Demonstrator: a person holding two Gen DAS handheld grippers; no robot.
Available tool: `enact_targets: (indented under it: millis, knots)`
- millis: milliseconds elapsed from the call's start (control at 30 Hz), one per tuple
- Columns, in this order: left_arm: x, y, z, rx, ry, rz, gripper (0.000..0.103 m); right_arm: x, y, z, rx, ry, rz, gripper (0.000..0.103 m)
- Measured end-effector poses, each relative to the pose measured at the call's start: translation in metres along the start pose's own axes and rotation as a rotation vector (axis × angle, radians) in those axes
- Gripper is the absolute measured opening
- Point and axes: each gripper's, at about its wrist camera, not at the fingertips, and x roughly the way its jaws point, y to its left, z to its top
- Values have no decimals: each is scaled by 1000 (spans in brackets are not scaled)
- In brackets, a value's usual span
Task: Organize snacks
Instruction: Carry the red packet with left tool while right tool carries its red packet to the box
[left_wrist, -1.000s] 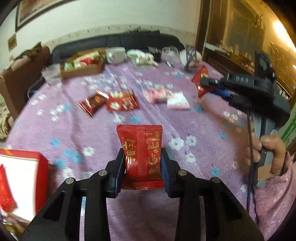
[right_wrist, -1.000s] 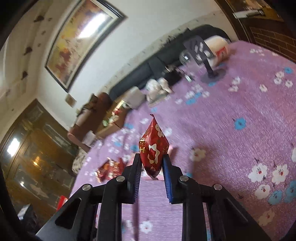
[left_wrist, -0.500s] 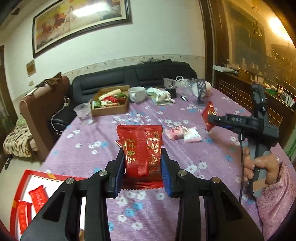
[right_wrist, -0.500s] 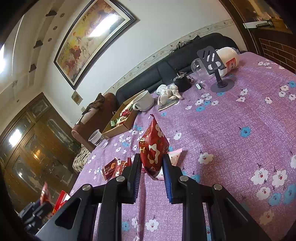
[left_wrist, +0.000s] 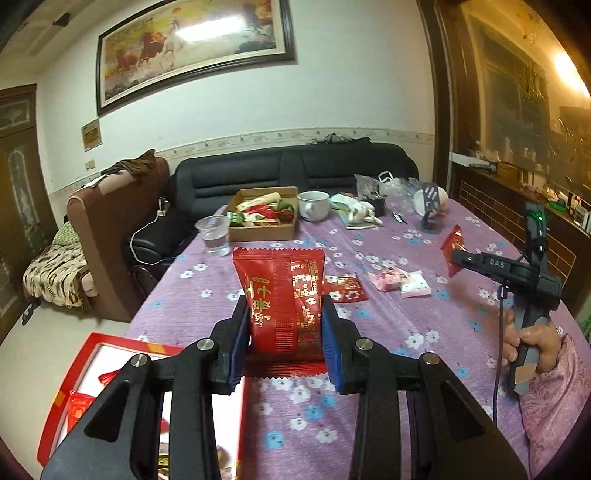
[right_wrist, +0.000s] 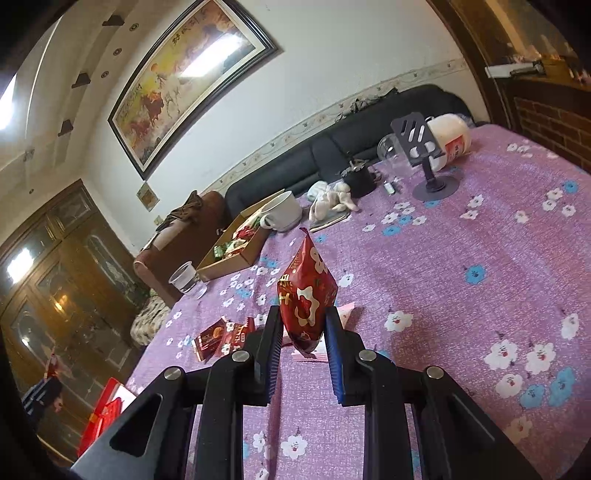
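Note:
My left gripper (left_wrist: 284, 343) is shut on a red snack packet with gold lettering (left_wrist: 280, 295), held upright above the table's near left edge. Below it to the left sits an open red gift box (left_wrist: 74, 391) with red packets inside. My right gripper (right_wrist: 303, 350) is shut on a red packet with white flowers (right_wrist: 306, 295), held above the purple flowered tablecloth (right_wrist: 461, 295). The right gripper also shows in the left wrist view (left_wrist: 458, 256), at the right, with its red packet (left_wrist: 453, 245). Loose red packets (left_wrist: 347, 290) and pink packets (left_wrist: 400, 282) lie mid-table.
A cardboard box of snacks (left_wrist: 264, 219), a plastic cup (left_wrist: 214, 234), a white mug (left_wrist: 313, 205), a phone stand (left_wrist: 430, 210) and a white jar (right_wrist: 452, 134) stand at the far side. A black sofa (left_wrist: 295, 173) and a brown armchair (left_wrist: 110, 229) lie beyond the table.
Both grippers have lifted and tilted upward with their packets still held. The left one has drawn back over the table's near left edge, bringing the red gift box into view below.

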Motion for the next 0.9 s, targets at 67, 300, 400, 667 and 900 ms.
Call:
enact_targets:
  millis: [67, 300, 400, 667, 900]
  knots:
    - [-3, 6, -2, -10, -4, 4, 33, -3, 5, -1, -14, -7, -14, 23]
    - [-8, 28, -6, -46, -12, 20, 33, -22, 52, -9, -87, -42, 38, 23]
    - [-12, 40, -9, -66, -19, 31, 33, -24, 82, -17, -117, -32, 96, 23]
    - [-18, 81, -20, -124, -24, 82, 33, -7, 176, -52, -205, 34, 278, 22]
    - [-20, 119, -34, -169, -15, 144, 33, 19, 239, -93, -231, 122, 408, 22]
